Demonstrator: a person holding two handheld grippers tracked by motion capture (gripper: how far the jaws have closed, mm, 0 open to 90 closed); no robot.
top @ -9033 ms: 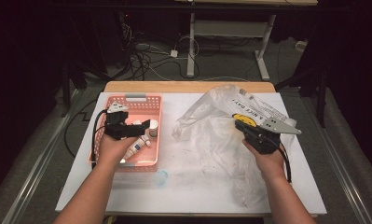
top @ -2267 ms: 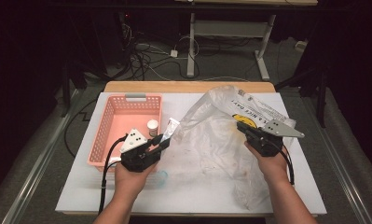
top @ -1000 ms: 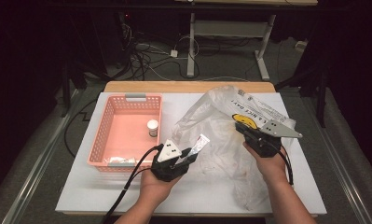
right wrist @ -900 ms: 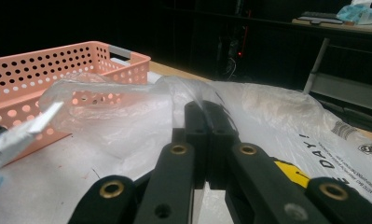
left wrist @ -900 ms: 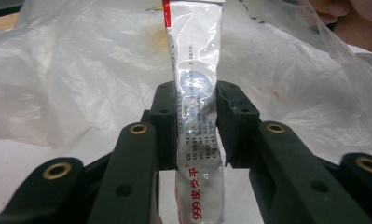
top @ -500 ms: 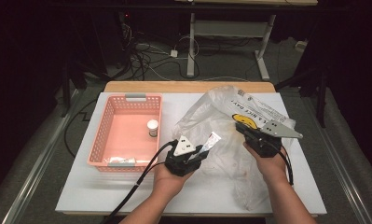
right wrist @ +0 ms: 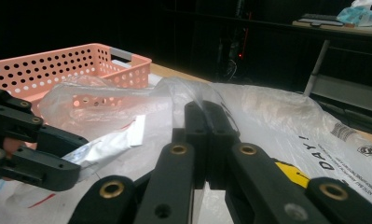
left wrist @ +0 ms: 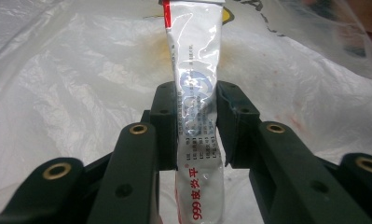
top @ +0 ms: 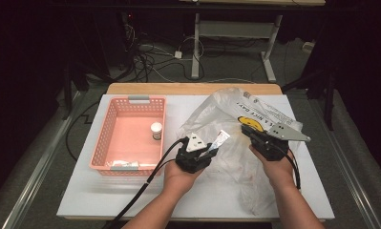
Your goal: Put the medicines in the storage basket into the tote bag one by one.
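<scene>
We see our left gripper clamped on a silvery ointment tube with a red stripe. It hangs over the clear plastic bag. Our right gripper pinches that bag's film.

Two bare forearms, no sleeves. Each hand carries a black two-jaw gripper: left gripper, right gripper. Brass-ringed screw holes, grey triangular top plates, trailing black cables.
</scene>
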